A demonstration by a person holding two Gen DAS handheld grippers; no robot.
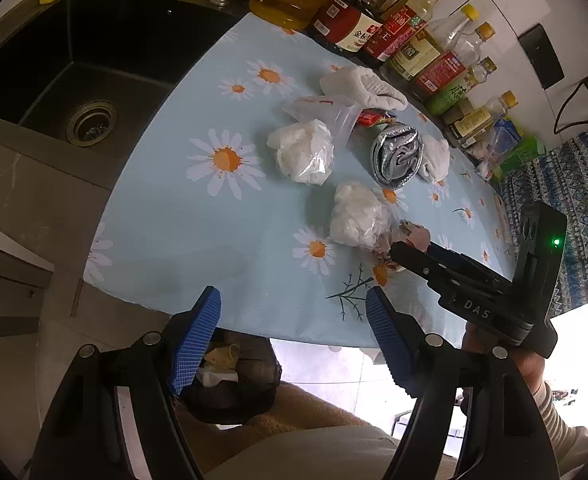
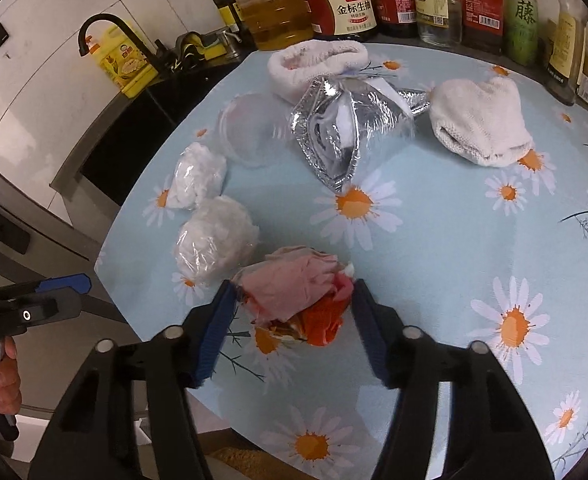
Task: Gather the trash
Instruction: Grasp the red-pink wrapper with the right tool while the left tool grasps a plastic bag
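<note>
A crumpled pink and orange wrapper (image 2: 297, 296) lies on the daisy tablecloth (image 2: 433, 264) between the fingers of my right gripper (image 2: 294, 292), which touch both its sides. In the left wrist view the same wrapper (image 1: 415, 234) sits at the right gripper's tip. Two clear plastic wads (image 2: 214, 240) (image 2: 196, 178), a crushed foil tray (image 2: 341, 136) and a clear lid (image 2: 250, 128) lie beyond. My left gripper (image 1: 294, 312) is open and empty at the table's near edge, above a dark trash bag (image 1: 230, 380).
Two white cloths (image 2: 481, 124) (image 2: 313, 60) lie near the back. A row of sauce and oil bottles (image 2: 349, 4) lines the wall. A black sink (image 1: 90, 80) with a faucet (image 2: 106, 28) lies left of the table.
</note>
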